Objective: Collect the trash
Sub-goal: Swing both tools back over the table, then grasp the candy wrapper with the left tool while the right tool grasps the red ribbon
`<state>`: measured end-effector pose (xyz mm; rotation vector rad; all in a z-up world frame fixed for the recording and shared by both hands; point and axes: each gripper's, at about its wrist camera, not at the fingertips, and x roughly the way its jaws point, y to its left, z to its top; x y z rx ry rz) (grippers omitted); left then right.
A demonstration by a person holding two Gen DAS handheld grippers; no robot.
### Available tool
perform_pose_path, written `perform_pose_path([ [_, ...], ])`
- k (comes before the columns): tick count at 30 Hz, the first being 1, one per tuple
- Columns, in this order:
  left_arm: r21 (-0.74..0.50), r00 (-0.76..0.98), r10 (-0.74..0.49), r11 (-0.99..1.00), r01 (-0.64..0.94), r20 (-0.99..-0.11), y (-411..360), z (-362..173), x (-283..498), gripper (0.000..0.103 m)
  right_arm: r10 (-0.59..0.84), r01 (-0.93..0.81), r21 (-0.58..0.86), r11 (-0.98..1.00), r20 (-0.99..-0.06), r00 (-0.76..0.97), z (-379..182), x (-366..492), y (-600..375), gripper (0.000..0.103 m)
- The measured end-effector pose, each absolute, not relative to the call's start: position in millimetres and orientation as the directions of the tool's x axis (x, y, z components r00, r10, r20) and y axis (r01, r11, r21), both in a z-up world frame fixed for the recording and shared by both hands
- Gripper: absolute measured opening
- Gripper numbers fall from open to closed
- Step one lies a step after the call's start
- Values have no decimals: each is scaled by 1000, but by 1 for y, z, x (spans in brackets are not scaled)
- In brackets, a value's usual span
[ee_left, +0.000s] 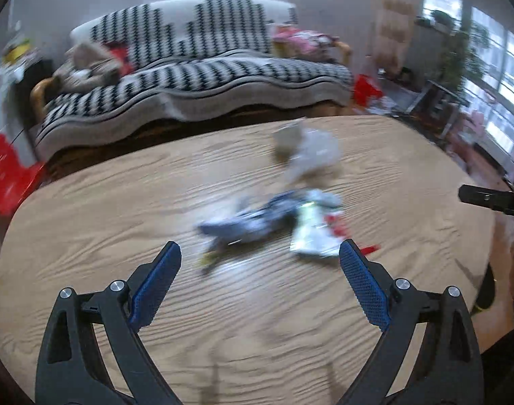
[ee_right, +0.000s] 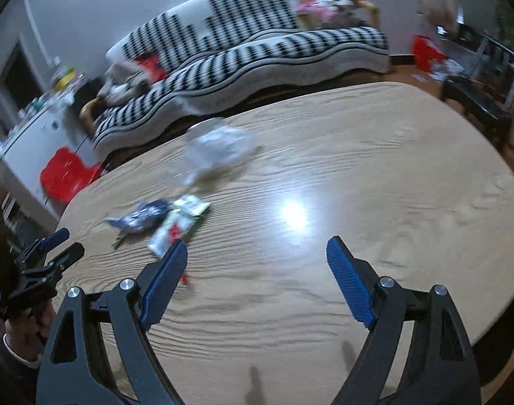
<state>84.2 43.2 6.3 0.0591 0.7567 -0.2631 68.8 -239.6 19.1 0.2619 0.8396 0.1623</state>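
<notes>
Trash lies on a wooden table (ee_left: 88, 209). A blue and white wrapper (ee_left: 253, 221) lies just ahead of my left gripper (ee_left: 260, 253), which is open and empty above the table. A white, green and red wrapper (ee_left: 316, 233) lies beside it. A clear plastic bag (ee_left: 307, 152) lies farther back. In the right wrist view my right gripper (ee_right: 257, 249) is open and empty; the blue wrapper (ee_right: 142, 219), the white wrapper (ee_right: 176, 227) and the clear bag (ee_right: 220, 148) lie to its left. The left gripper shows at the left edge (ee_right: 59, 246).
A black and white patterned sofa (ee_left: 196, 77) stands behind the table. A red stool (ee_right: 66, 173) stands by the table's left end, beside a white cabinet (ee_right: 30, 141). A small red scrap (ee_right: 186, 278) lies by my right gripper's left finger.
</notes>
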Motion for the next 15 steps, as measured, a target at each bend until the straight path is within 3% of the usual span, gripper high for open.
perform_pose_path([
  [10, -1, 633, -160, 970, 243, -757, 85, -38, 111, 92, 329, -176, 279, 944, -757, 565, -15, 113, -152, 81],
  [15, 18, 611, -150, 966, 260, -778, 79, -57, 129, 91, 332, -212, 258, 943, -790, 516, -34, 124, -128, 68],
])
